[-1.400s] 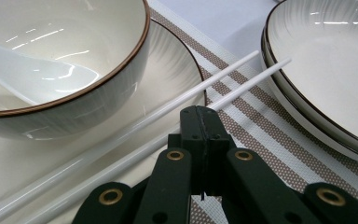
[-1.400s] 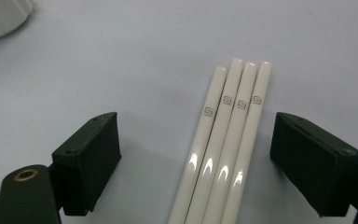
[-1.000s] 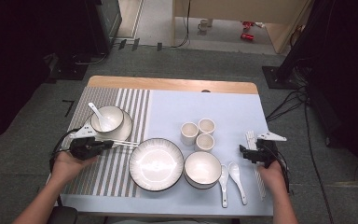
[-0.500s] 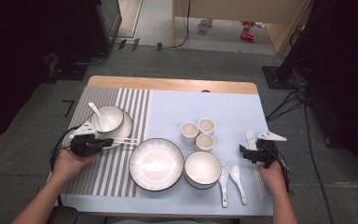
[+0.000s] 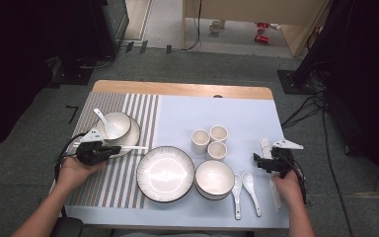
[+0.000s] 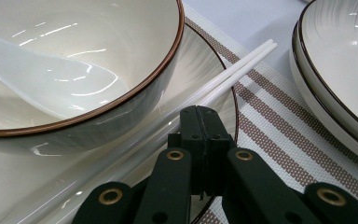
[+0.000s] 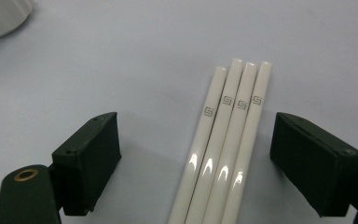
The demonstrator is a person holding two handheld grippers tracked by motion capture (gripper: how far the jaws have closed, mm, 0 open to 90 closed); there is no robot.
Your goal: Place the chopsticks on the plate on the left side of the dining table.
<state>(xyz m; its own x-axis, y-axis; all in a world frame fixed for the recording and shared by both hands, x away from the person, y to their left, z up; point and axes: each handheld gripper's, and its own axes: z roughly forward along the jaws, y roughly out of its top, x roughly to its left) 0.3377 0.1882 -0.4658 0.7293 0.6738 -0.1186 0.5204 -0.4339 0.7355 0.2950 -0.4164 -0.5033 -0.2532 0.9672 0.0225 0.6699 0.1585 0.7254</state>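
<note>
My left gripper (image 5: 114,149) is shut with nothing between its jaws, its tip over the rim of a small plate (image 6: 216,65). A pair of white chopsticks (image 6: 233,77) lies across that rim, just beside the jaws. On the plate stands a brown-rimmed bowl (image 5: 113,126) with a white spoon (image 6: 51,79) in it. At the table's right side my right gripper (image 7: 196,128) is open, low over the cloth. Several white chopsticks (image 7: 235,121) lie side by side between its jaws, untouched by the pads.
A large plate (image 5: 165,173) and a bowl (image 5: 214,178) sit at the front middle, with two spoons (image 5: 244,190) to their right. Three cups (image 5: 211,141) stand behind them. The striped mat (image 5: 128,113) covers the table's left part.
</note>
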